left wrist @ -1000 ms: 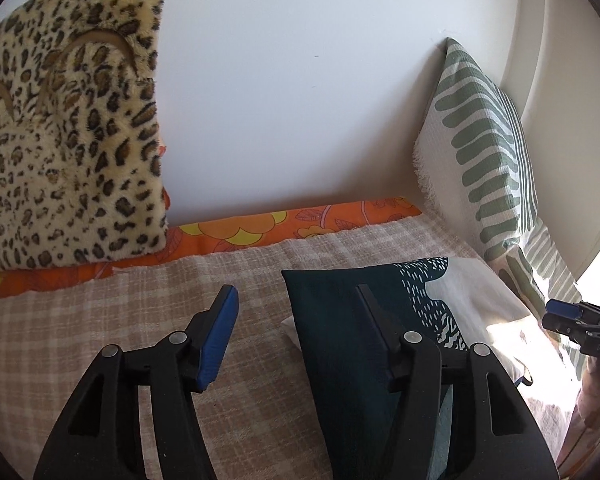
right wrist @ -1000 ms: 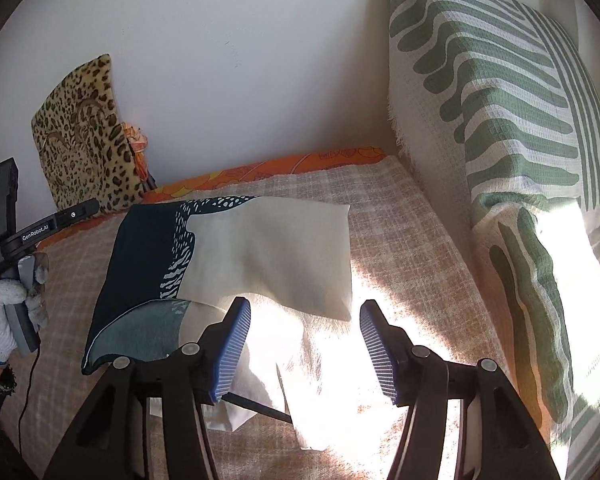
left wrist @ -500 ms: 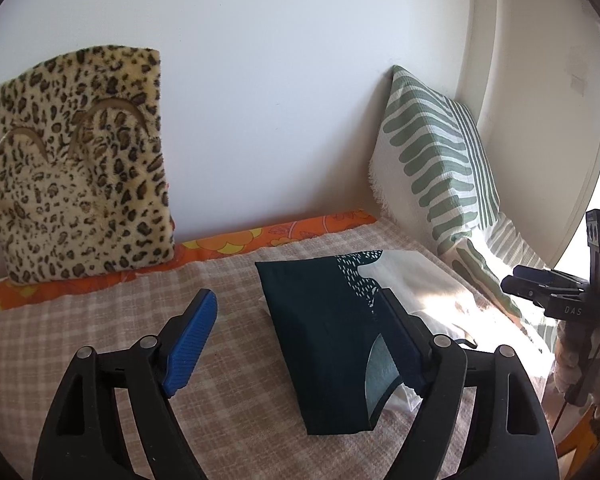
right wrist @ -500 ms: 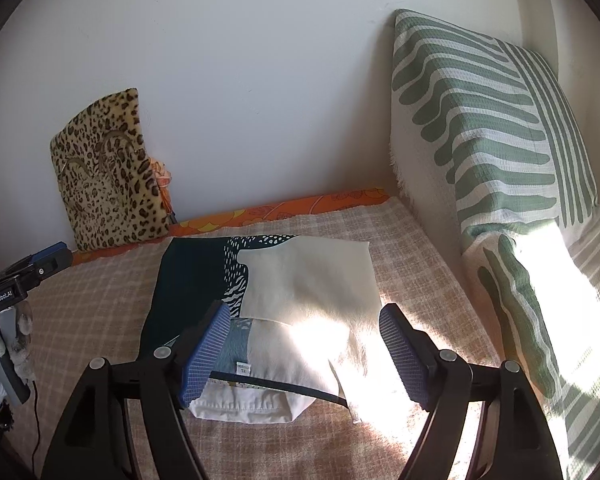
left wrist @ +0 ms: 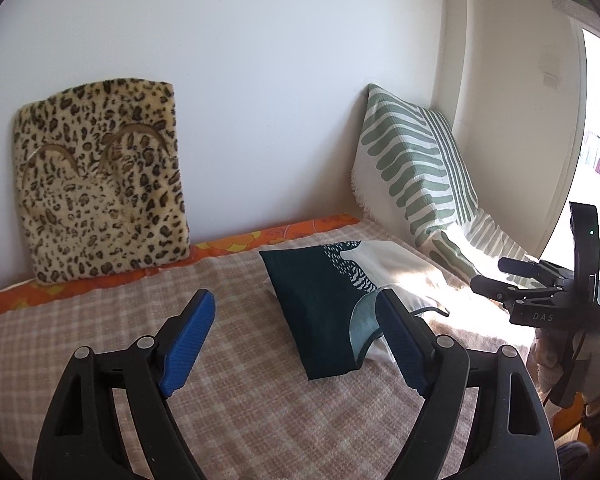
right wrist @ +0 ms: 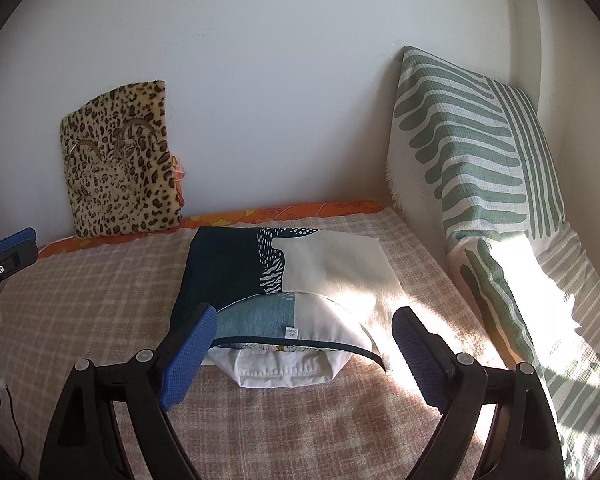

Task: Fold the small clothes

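Note:
A folded garment (right wrist: pixel 284 284), dark teal and cream with a white patterned band, lies flat on the checked blanket (right wrist: pixel 100 292). A white piece (right wrist: pixel 284 368) sticks out under its near edge. It also shows in the left wrist view (left wrist: pixel 332 304). My left gripper (left wrist: pixel 296 336) is open and empty, above the blanket to the left of the garment. My right gripper (right wrist: pixel 304 344) is open and empty, just in front of the garment's near edge. The right gripper also shows in the left wrist view (left wrist: pixel 540 288) at the right.
A leopard-print cushion (left wrist: pixel 100 176) leans on the white wall at the back left. A green-and-white striped pillow (right wrist: pixel 472 152) stands against the right wall. An orange floral sheet (left wrist: pixel 260 236) shows along the wall. Strong sunlight falls on the right side.
Both grippers have pulled back and up from the garment, so it looks smaller and farther. The garment stays folded on the blanket. Both jaws stay open.

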### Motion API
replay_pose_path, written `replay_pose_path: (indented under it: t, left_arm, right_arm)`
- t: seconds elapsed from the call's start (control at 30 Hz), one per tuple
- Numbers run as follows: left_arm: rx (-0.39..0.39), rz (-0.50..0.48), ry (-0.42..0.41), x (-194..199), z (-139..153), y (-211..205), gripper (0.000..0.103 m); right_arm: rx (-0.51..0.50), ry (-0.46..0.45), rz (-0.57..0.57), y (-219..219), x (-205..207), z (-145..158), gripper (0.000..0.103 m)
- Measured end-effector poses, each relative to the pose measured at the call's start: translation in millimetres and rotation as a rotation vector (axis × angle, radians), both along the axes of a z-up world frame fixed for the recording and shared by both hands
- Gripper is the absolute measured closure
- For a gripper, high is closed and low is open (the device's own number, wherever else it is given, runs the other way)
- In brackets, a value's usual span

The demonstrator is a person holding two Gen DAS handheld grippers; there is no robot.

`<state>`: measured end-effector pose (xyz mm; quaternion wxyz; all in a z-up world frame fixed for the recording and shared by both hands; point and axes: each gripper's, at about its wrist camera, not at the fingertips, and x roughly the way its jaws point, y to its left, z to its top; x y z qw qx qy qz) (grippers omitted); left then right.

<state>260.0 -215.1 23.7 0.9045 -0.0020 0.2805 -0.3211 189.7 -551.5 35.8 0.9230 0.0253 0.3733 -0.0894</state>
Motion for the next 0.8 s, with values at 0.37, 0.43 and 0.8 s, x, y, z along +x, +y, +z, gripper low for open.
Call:
replay_pose_path:
  t: [0.37, 0.43, 0.8]
  left_arm:
    - [0.09, 0.04, -0.079, -46, 4, 37, 0.0]
    - [0.092, 0.05, -0.09, -53, 5, 44, 0.0]
    - [0.141, 0.058, -0.02, -67, -22, 65, 0.0]
  right_arm:
    - [-0.039, -0.054, -0.017, 58, -26, 7, 0.008]
    - [-0.044, -0.068, -0.019, 67, -30, 8, 0.007]
    - [-0.059, -0.109, -0.073, 92, -43, -3, 0.0]
